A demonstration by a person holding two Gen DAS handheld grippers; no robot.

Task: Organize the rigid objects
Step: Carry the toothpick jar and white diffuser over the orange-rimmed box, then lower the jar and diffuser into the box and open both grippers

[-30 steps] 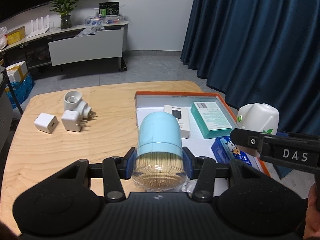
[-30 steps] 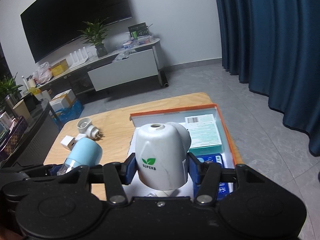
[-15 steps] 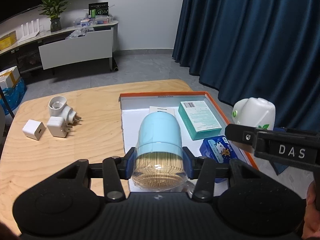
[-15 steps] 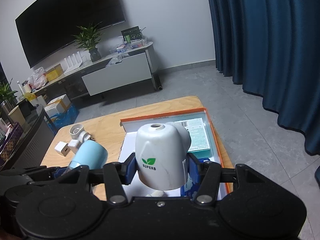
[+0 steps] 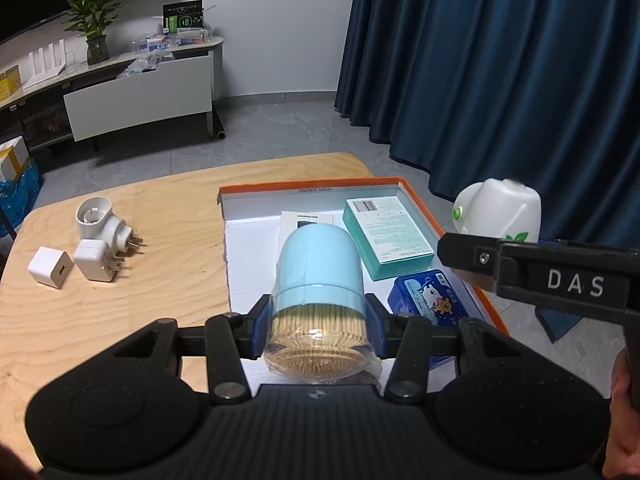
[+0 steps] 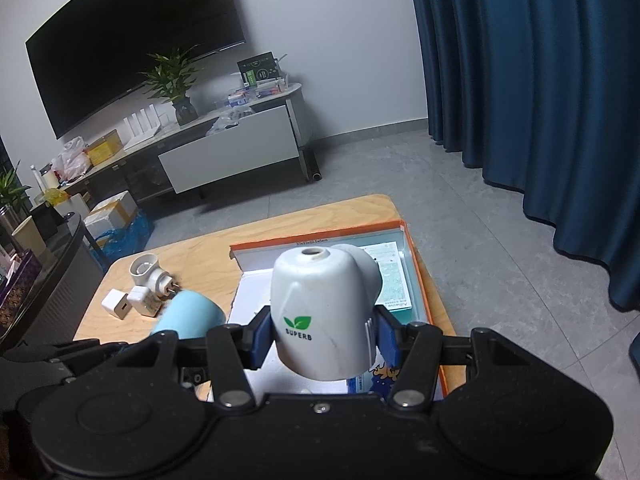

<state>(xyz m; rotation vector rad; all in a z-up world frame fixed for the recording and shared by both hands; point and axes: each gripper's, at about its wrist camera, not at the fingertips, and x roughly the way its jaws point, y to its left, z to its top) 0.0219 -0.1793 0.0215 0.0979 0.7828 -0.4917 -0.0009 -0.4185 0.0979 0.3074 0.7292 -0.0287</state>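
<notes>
Toothpick jar (image 5: 318,300), light blue cap, clamped between pads of left gripper (image 5: 318,330), held above orange-rimmed tray (image 5: 420,204). White SUPERB device (image 6: 324,312) clamped in right gripper (image 6: 322,338), also over tray. Beyond left gripper in tray: teal box (image 5: 386,236), blue tin (image 5: 430,298). Far left of left gripper on table (image 5: 168,248): three white plug adapters (image 5: 94,246).

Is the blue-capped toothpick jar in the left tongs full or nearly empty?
Full, as far as shows: the toothpick jar has toothpick ends packed across its whole clear base, with no gap. The left tongs clamp it tilted, cap pointing away.
</notes>
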